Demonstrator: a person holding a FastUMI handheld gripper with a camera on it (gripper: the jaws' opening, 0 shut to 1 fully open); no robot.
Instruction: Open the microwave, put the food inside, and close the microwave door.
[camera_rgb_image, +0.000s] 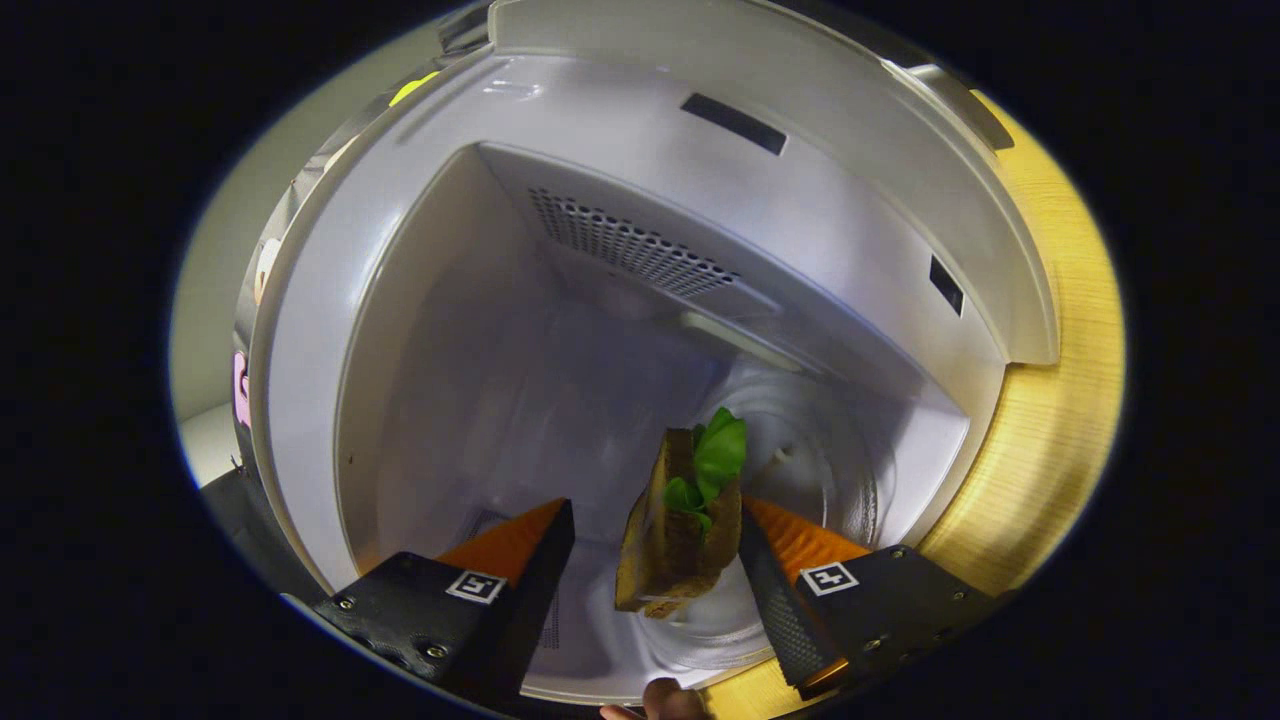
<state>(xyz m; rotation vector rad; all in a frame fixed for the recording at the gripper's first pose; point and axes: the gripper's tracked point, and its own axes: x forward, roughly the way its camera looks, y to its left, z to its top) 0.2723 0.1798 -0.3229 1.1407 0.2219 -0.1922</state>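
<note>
STEP: place food in microwave (620, 250) | GRIPPER (655, 560): fingers apart, right finger touching sandwich (680, 530), left clear | FOOD: sandwich with lettuce stands on edge between fingers, over glass turntable (840, 470) at 2 o'clock | ADVICE: withdraw straight back; avoid tipping sandwich; then close door.

Black jaws, orange fingers (510, 545), square markers

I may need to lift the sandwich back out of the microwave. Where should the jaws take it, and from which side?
Grip the sandwich across its two brown bread faces, near the middle, coming straight in through the microwave's open front. It stands on edge between the open gripper, bread flat to each finger, lettuce at the far end.
</note>
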